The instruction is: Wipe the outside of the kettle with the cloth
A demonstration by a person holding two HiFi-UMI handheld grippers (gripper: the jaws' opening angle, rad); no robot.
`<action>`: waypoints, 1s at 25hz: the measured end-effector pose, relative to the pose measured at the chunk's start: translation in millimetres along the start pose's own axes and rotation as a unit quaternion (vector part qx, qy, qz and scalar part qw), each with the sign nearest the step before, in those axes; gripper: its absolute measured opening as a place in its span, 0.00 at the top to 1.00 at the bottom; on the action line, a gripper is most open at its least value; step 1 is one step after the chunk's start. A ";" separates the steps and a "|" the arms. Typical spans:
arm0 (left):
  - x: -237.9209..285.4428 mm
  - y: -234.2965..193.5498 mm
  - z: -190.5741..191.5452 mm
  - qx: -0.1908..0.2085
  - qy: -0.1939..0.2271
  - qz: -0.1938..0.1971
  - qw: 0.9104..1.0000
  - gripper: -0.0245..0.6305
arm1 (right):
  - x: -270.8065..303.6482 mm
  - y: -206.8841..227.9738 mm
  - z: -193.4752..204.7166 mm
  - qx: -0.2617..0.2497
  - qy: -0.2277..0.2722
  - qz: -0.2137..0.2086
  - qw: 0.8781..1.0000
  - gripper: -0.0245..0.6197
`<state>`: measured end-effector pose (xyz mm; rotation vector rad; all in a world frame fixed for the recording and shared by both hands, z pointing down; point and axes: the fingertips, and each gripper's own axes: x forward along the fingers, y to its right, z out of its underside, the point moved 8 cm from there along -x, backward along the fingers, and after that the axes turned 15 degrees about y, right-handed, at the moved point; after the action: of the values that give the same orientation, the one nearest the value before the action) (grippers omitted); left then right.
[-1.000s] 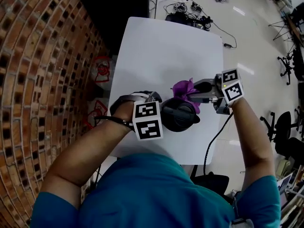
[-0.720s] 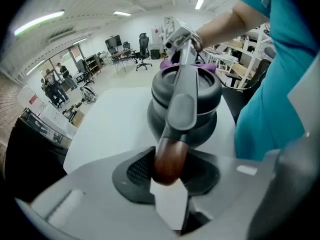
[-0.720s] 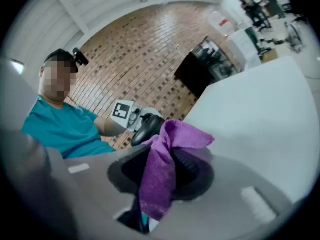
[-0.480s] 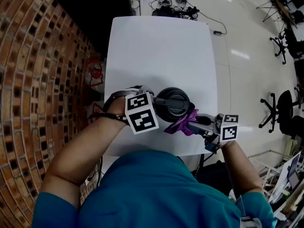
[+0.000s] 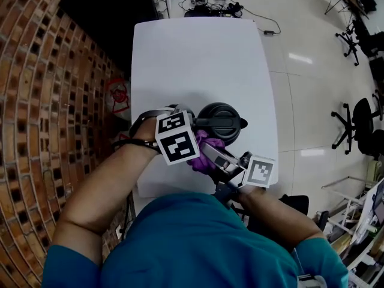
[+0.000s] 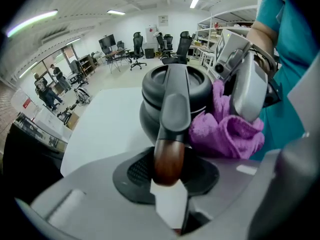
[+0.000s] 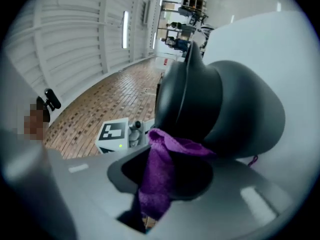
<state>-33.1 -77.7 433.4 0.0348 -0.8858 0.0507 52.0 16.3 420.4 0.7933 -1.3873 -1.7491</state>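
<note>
In the head view we see the black kettle standing near the front edge of the white table. Our left gripper is at its handle side, and our right gripper holds the purple cloth against the side of the kettle nearest us. In the left gripper view our jaws are closed partway on the kettle's brown-tipped handle, with the cloth bunched just right of the body. In the right gripper view our jaws pinch the cloth, which touches the kettle's dark wall.
</note>
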 end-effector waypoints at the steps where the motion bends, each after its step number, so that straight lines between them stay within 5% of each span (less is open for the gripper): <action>1: 0.0 0.3 0.2 0.004 -0.001 0.002 1.000 0.79 | 5.2 -1.2 3.2 -0.002 -0.001 -0.003 1.000 0.80; 11: 1.4 3.2 -2.9 0.021 -0.004 0.033 0.999 0.79 | 8.1 -3.1 -1.7 -0.127 -0.060 -0.028 0.990 0.80; 19: 3.7 4.2 -1.3 0.025 -0.015 0.021 0.999 0.79 | -60.1 16.5 -48.2 -0.143 -0.018 0.020 0.989 0.80; 25: 6.2 5.2 2.8 0.025 -0.030 0.005 0.999 0.79 | -93.1 13.1 -115.7 -0.211 0.034 0.037 0.976 0.80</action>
<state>-31.6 -72.4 440.0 0.0788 -0.9444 0.0819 199.5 35.2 409.2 0.5530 -0.9373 -1.8519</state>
